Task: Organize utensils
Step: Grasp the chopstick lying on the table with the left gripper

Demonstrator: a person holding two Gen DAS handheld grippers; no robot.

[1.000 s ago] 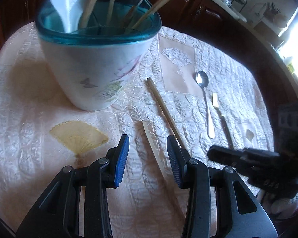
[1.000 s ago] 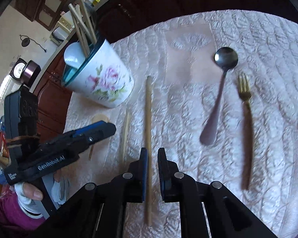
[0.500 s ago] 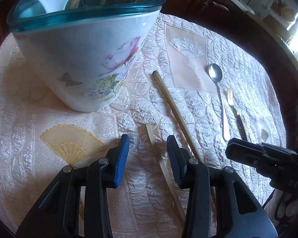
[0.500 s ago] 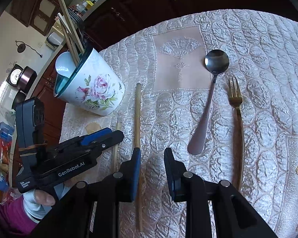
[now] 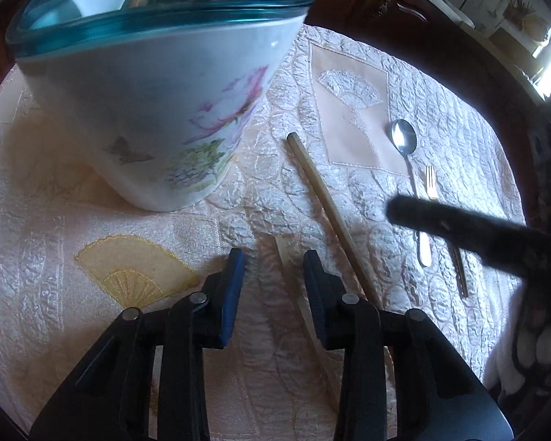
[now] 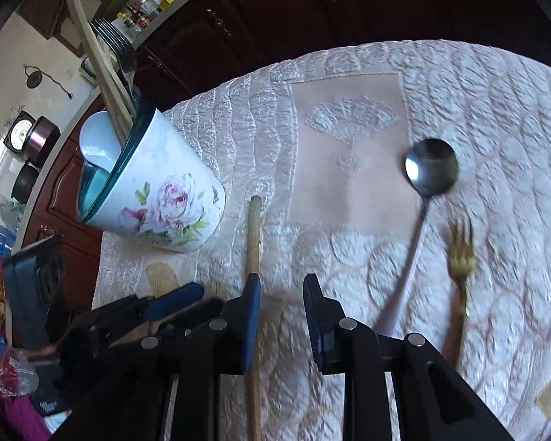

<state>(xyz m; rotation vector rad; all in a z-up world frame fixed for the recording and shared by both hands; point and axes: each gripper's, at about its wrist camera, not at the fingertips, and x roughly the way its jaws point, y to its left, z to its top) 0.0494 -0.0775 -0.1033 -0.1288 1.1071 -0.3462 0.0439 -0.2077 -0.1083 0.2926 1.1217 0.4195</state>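
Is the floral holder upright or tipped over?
Upright: the floral holder stands on its base on the tablecloth, chopsticks sticking out of its top.

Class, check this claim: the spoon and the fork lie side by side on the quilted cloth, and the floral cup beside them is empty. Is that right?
One detail is wrong. The floral cup is not empty: wooden sticks and a white utensil stand in it, as the right wrist view shows. The spoon and fork do lie side by side on the quilted cloth.
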